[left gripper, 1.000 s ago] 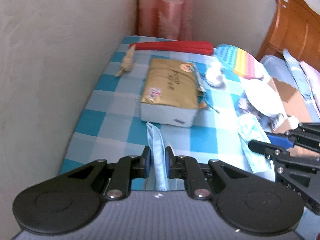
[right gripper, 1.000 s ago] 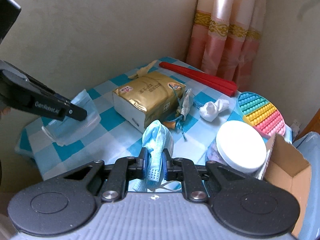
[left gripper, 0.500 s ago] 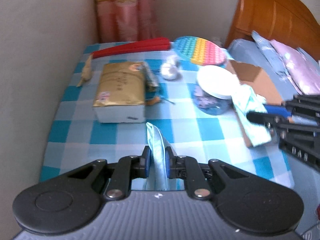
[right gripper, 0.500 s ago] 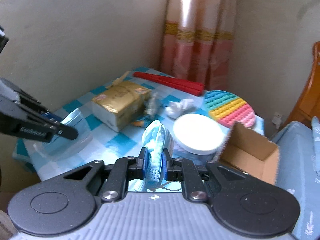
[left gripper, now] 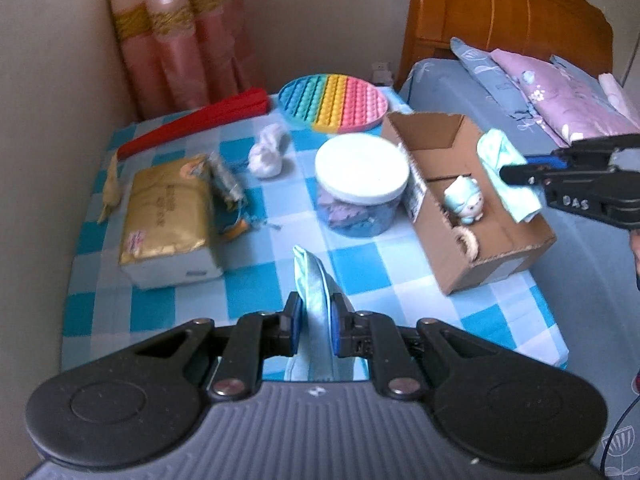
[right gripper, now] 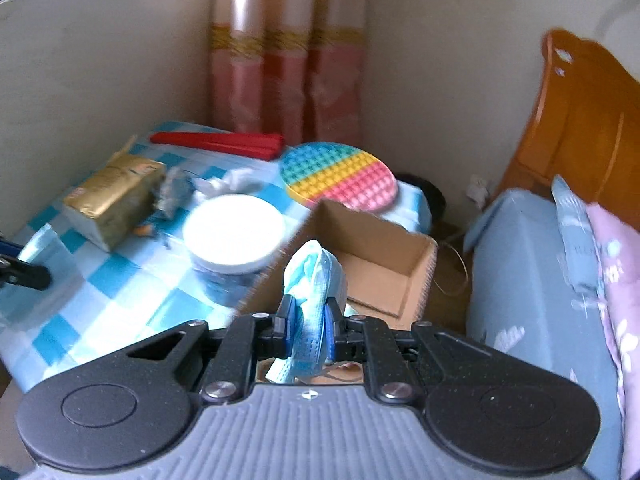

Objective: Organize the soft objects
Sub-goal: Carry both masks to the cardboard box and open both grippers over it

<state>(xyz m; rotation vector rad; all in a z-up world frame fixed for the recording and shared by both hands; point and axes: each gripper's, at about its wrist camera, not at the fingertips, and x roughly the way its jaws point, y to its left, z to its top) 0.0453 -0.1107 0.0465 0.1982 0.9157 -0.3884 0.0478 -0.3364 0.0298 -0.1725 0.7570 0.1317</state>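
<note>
- the left gripper [left gripper: 314, 326] is clamped on a flat pale-blue face mask [left gripper: 314, 304], held above the near part of the checked tablecloth [left gripper: 360, 272], well short of the cardboard box [left gripper: 460, 216].
- the right gripper [right gripper: 306, 322] is clamped on a crumpled blue mask [right gripper: 314, 280]; from the left wrist view that mask hangs at the box's far rim, half over the opening – whether it brushes the cardboard is hard to tell in the blur.
- the box sits at the table's corner beside the bed and already holds a small plush toy [left gripper: 464, 200] and a ring-shaped thing.
- risk: letting go now could leave the crumpled mask draped on the rim, or slipping off outside onto the bed, since it is not clearly inside the walls.
- risk: the box overhangs the table edge – a push from either gripper could tip it off.
- risk: the left's path to the box passes the white-lidded jar [left gripper: 362, 176]; a low swing could knock it.
- the thin mask may cling to a pad on release.
</note>
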